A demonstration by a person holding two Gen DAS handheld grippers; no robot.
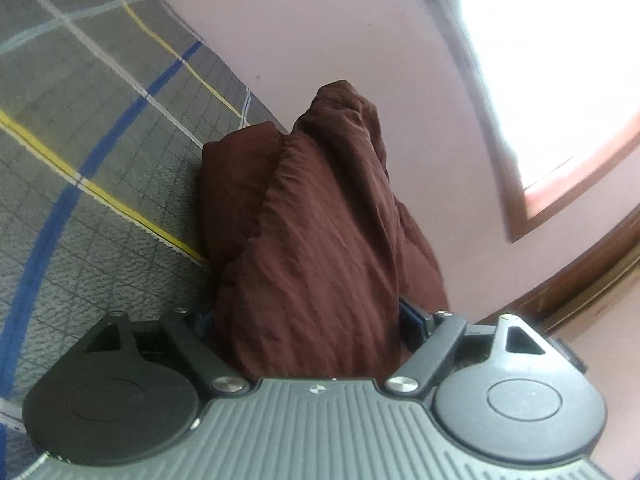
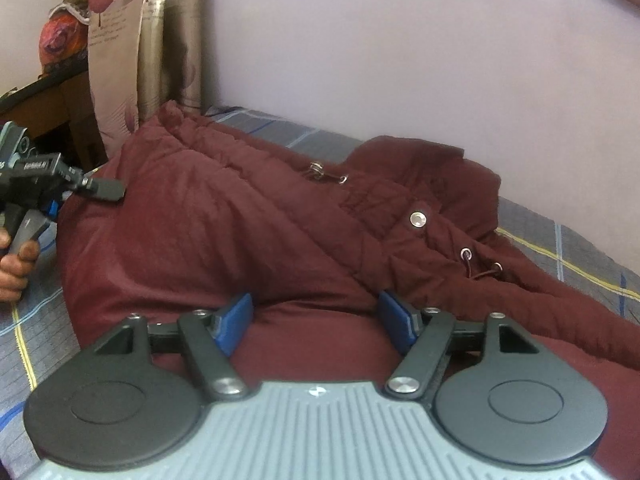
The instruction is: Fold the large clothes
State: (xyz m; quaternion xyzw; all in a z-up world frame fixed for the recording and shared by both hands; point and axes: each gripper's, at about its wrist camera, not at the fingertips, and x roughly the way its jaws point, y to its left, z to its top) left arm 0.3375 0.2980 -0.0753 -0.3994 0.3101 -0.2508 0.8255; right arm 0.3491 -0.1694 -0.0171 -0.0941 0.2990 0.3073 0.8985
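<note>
A large maroon padded jacket [image 2: 240, 220] lies spread across the bed, its snap button [image 2: 418, 219] and drawstring eyelets facing up. In the right wrist view my right gripper [image 2: 318, 316] rests low on the jacket's near side. Its blue pads [image 2: 236, 320] stand apart with a bulge of cloth between them, not pinched. At the far left my left gripper [image 2: 100, 190] meets the jacket's edge, carried by a person's hand [image 2: 16, 264]. In the left wrist view a thick wad of the jacket [image 1: 312, 220] fills my left gripper [image 1: 308, 312] from side to side and hides most of both pads.
The bed has a grey checked cover [image 1: 80, 140] with blue and yellow stripes, running up against a pale lilac wall [image 2: 400, 60]. A bright window [image 1: 560, 80] with a wooden frame is on the right. A patterned curtain [image 2: 160, 40] and cluttered shelving [image 2: 60, 60] stand beyond the bed.
</note>
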